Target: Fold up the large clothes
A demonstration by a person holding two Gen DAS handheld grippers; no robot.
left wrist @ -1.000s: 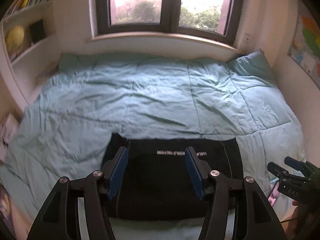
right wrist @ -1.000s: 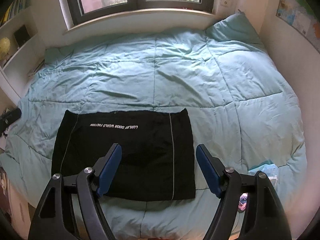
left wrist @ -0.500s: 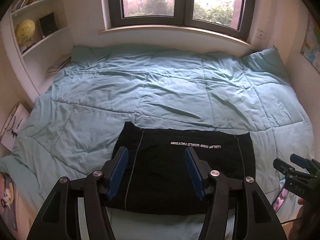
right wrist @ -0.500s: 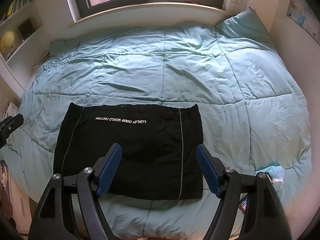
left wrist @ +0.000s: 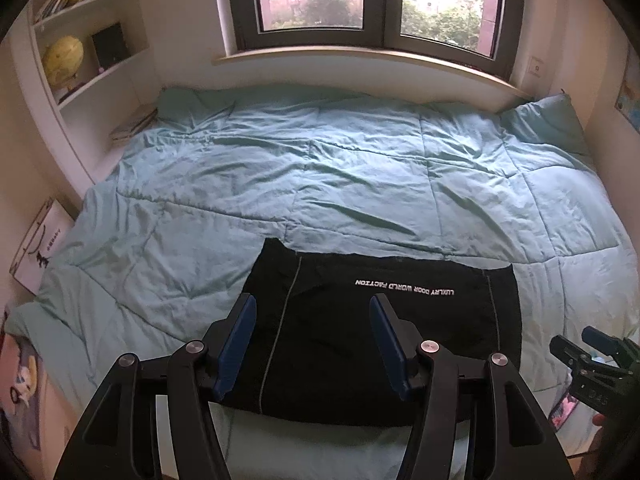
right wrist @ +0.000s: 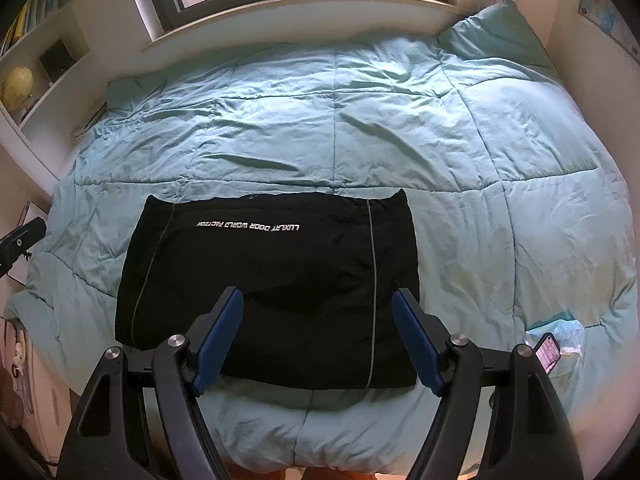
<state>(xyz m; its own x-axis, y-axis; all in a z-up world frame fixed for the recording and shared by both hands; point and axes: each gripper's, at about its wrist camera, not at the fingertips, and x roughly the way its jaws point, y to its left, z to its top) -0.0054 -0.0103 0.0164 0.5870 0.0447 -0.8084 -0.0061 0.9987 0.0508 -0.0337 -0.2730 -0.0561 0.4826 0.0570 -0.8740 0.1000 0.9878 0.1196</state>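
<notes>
A black garment [left wrist: 372,332] [right wrist: 272,280] lies folded into a flat rectangle near the front edge of the bed, with white lettering and thin grey stripes on top. My left gripper [left wrist: 313,304] hovers above its left half, open, nothing between its blue pads. My right gripper [right wrist: 318,300] hangs open over the garment's right half, also empty. The right gripper's tip [left wrist: 592,364] shows at the right edge of the left wrist view; the left gripper's tip [right wrist: 18,240] shows at the left edge of the right wrist view.
A light blue quilt [left wrist: 360,184] [right wrist: 400,120] covers the bed, with a pillow [right wrist: 496,36] at the far right corner. A phone [right wrist: 547,350] and a crumpled wrapper [right wrist: 560,330] lie at the near right. Shelves with a globe [left wrist: 64,56] stand left; a window sill runs behind.
Both views have tilted upward a little: the garment sits lower and smaller in frame and more of the window and shelves shows. The garment has not moved and both grippers stay open.
</notes>
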